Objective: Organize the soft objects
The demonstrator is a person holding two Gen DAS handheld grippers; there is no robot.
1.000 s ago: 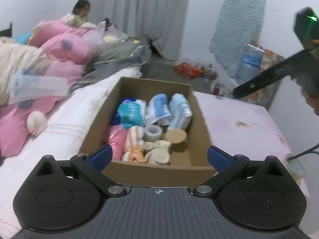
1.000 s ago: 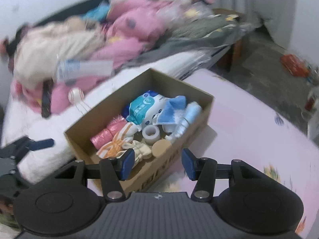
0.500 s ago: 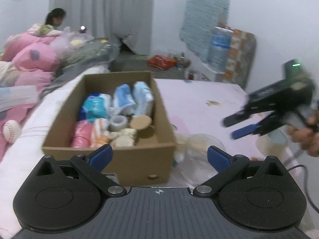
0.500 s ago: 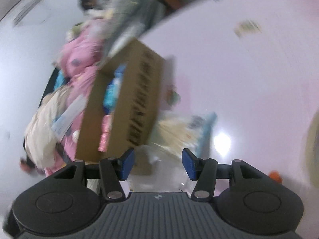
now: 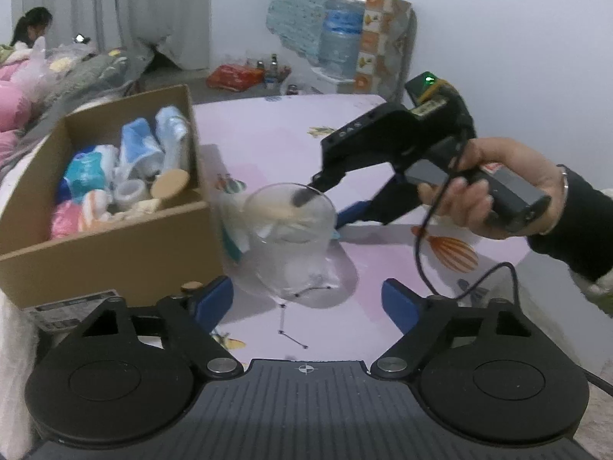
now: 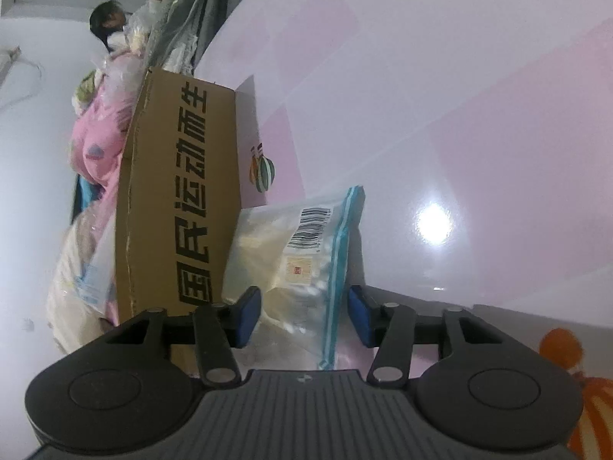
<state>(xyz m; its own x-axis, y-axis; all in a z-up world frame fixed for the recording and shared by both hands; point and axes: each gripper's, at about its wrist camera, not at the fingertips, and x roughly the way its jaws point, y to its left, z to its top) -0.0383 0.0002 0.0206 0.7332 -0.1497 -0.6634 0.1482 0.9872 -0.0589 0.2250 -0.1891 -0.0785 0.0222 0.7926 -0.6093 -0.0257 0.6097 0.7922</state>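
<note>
A cardboard box (image 5: 115,241) with several soft packs, rolls and tape inside stands on the pink table, left in the left wrist view; its printed side (image 6: 180,207) fills the left of the right wrist view. A clear zip bag of white cotton (image 6: 295,268) with a blue seal leans against the box. My right gripper (image 6: 304,314) is open, its fingers on either side of the bag's near end. In the left wrist view the right gripper (image 5: 322,199) reaches the bag (image 5: 233,226) behind a clear glass (image 5: 291,237). My left gripper (image 5: 306,301) is open and empty, in front of the glass.
A bed with pink pillows (image 5: 11,103) and grey bedding lies left of the table; a child (image 5: 32,32) sits at its far end. A water bottle (image 5: 341,42) and clutter stand on the floor by the back wall. A black cable (image 5: 440,276) trails from the right gripper.
My left gripper swung right, from the box to the glass and bag. My right gripper dropped low beside the box and came around the zip bag.
</note>
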